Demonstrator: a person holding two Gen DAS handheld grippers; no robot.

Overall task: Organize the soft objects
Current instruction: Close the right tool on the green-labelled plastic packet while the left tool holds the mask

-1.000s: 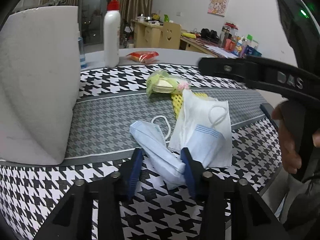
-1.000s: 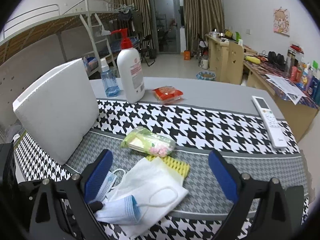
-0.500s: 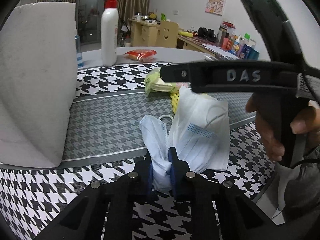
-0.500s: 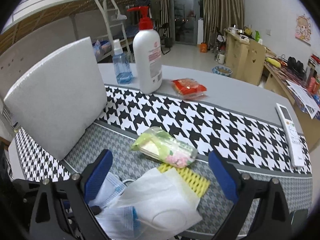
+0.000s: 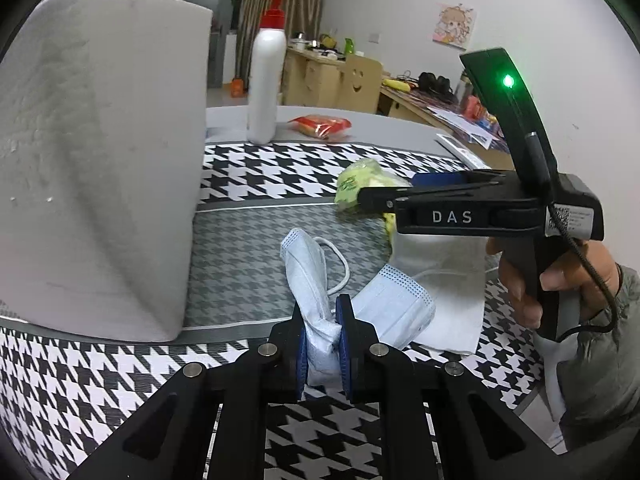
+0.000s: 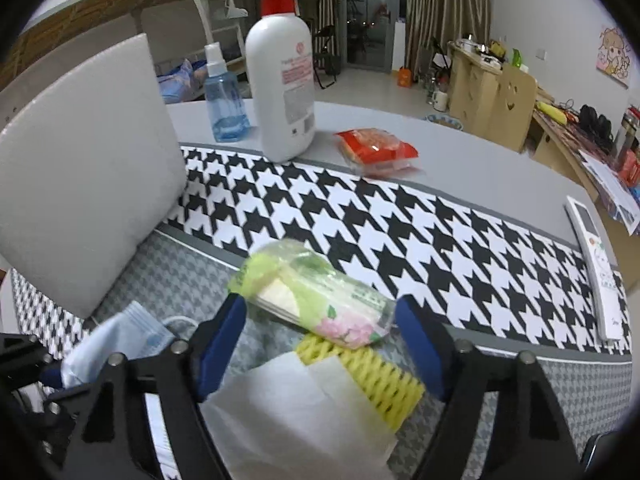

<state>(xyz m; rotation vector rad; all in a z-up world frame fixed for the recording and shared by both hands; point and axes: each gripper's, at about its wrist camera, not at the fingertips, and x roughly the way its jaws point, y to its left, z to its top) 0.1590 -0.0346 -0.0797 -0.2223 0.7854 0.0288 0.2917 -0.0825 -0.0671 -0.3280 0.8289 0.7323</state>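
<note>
My left gripper is shut on a bunched light-blue face mask, its ear loop trailing on the cloth. A second blue mask lies on a white sheet just to the right. My right gripper hangs over a green tissue pack, its jaws closing with the pack between the blue pads. The pads do not clearly press on it. A yellow foam net lies under the pack's near end. A person's hand holds the right gripper's handle.
A big white foam block stands at the left on the houndstooth cloth. Behind are a white pump bottle, a blue spray bottle and a red snack packet. A remote lies at the right edge.
The left jaws closed on the blue mask and bunched it up. The right gripper came forward and down over the green tissue pack, and its jaws narrowed.
</note>
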